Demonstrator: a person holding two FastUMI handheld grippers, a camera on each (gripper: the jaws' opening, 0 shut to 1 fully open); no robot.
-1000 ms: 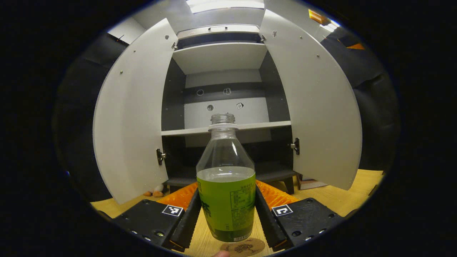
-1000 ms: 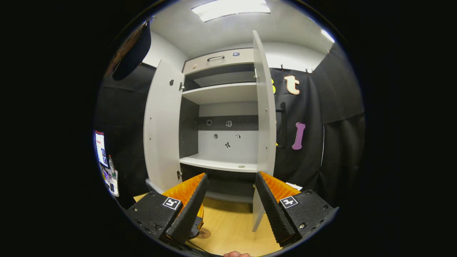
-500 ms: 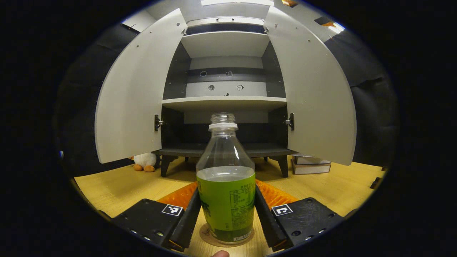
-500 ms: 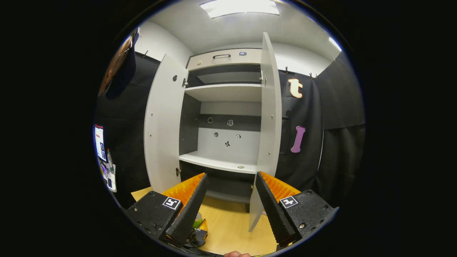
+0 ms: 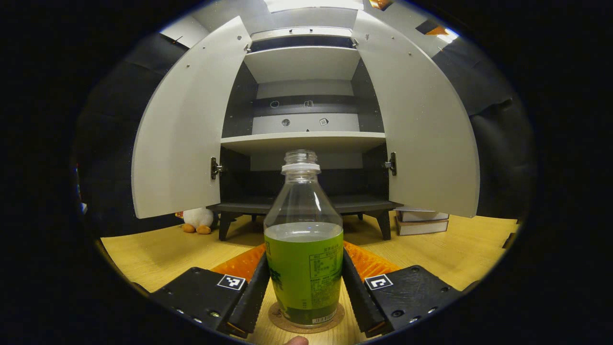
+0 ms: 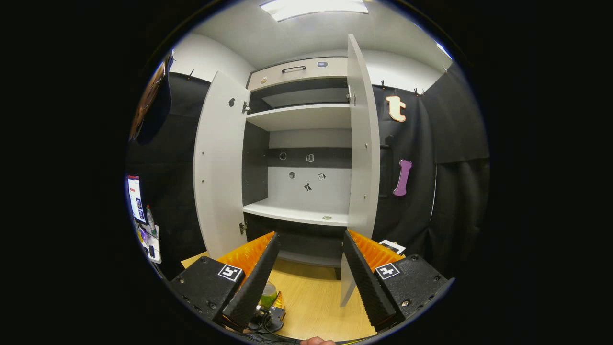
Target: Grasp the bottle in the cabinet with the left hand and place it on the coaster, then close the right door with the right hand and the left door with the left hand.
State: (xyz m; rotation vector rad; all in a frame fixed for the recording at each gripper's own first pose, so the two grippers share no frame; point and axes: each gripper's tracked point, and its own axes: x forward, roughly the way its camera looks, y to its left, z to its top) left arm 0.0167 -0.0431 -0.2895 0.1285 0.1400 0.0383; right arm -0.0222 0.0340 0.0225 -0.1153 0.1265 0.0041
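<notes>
The bottle (image 5: 303,268) is kept upright on the coaster (image 5: 306,322), pinched by the left gripper (image 5: 304,292) jaws, ready for release. The right gripper (image 6: 311,278) jaws are spread, facing the right door (image 6: 361,158).

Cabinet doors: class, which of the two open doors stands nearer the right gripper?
The right door. In the right gripper view it stands edge-on just above the right gripper, while the left door lies farther off.
</notes>
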